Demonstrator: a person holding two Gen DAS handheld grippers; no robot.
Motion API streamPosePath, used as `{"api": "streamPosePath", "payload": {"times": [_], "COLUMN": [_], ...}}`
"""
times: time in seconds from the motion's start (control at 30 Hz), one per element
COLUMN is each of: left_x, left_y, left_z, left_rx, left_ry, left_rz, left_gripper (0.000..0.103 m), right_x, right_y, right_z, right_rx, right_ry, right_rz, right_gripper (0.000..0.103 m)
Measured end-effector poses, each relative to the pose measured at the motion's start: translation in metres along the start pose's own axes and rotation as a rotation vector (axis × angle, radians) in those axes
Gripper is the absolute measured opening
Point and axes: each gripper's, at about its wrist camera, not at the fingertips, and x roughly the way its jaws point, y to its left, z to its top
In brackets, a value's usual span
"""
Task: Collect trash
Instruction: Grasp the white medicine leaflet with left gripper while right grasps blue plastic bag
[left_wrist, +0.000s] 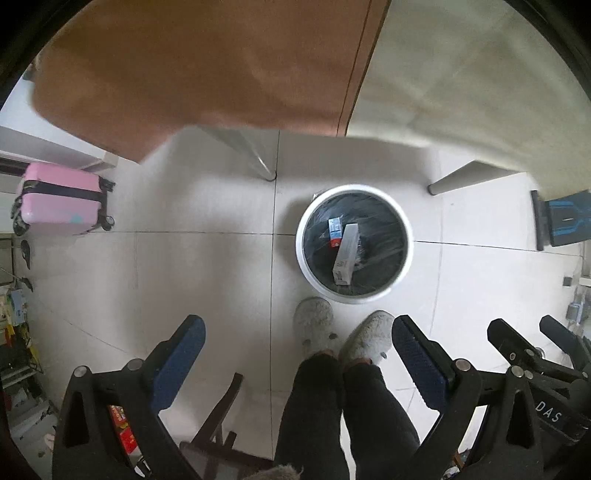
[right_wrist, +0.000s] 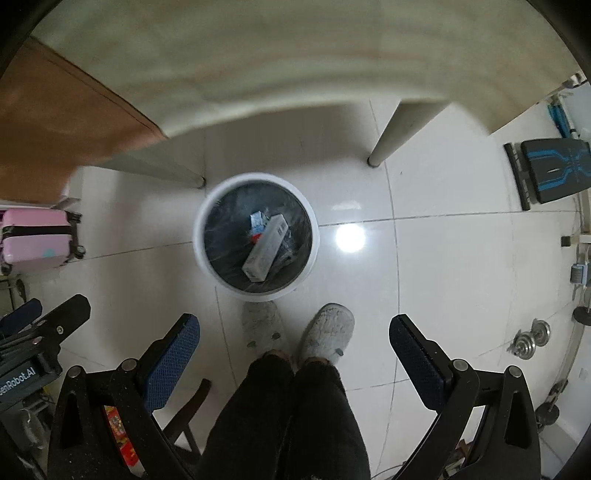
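Note:
A round white trash bin (left_wrist: 306, 269) with a black liner stands on the tiled floor; it also shows in the right wrist view (right_wrist: 201, 254). Inside lie a long white carton (left_wrist: 345, 254) (right_wrist: 266, 249) and a small blue and red box (left_wrist: 334, 230) (right_wrist: 258, 221). My left gripper (left_wrist: 297, 339) is open and empty, held high above the floor, pointing down. My right gripper (right_wrist: 293, 336) is open and empty at the same height. The right gripper's fingers (left_wrist: 517, 339) show at the lower right of the left wrist view.
The person's legs and grey slippers (left_wrist: 314, 325) stand just in front of the bin. A table edge (left_wrist: 424, 74) and an orange cloth (left_wrist: 184, 66) hang overhead. A pink suitcase (left_wrist: 59, 199) is at left, a black and blue bench (right_wrist: 554, 170) and dumbbell weights (right_wrist: 532, 339) at right.

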Motion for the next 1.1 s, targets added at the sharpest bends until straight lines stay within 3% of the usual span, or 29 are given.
{"api": "streamPosePath", "payload": {"times": [0.23, 0.37, 0.57, 0.67, 0.87, 1.1], "left_x": [-0.091, -0.142, -0.21, -0.229, -0.226, -0.164], "left_y": [0.008, 0.012, -0.001, -0.009, -0.025, -0.037], "left_z": [-0.009, 0.002, 0.065, 0.108, 0.188, 0.27], "left_rx": [0.009, 0.009, -0.014, -0.05, -0.15, -0.334], "left_ry": [-0.053, -0.124, -0.272, -0.299, -0.225, -0.04], "left_rz": [-0.045, -0.058, -0.077, -0.088, -0.145, -0.185], "left_gripper": [0.103, 0.103, 0.103, 0.103, 0.102, 0.102], "right_x": [-0.115, -0.179, -0.264, -0.291, -0.304, -0.24], "right_y": [0.009, 0.009, -0.012, -0.032, -0.082, -0.128], "right_z": [-0.018, -0.015, 0.037, 0.076, 0.165, 0.275], "right_rx": [0.028, 0.087, 0.19, 0.218, 0.253, 0.266], "right_ry": [-0.042, -0.087, -0.216, -0.269, -0.29, -0.215], "right_rz": [0.041, 0.11, 0.162, 0.142, 0.102, 0.066], "right_gripper": [0.103, 0.103, 0.103, 0.103, 0.103, 0.103]}}
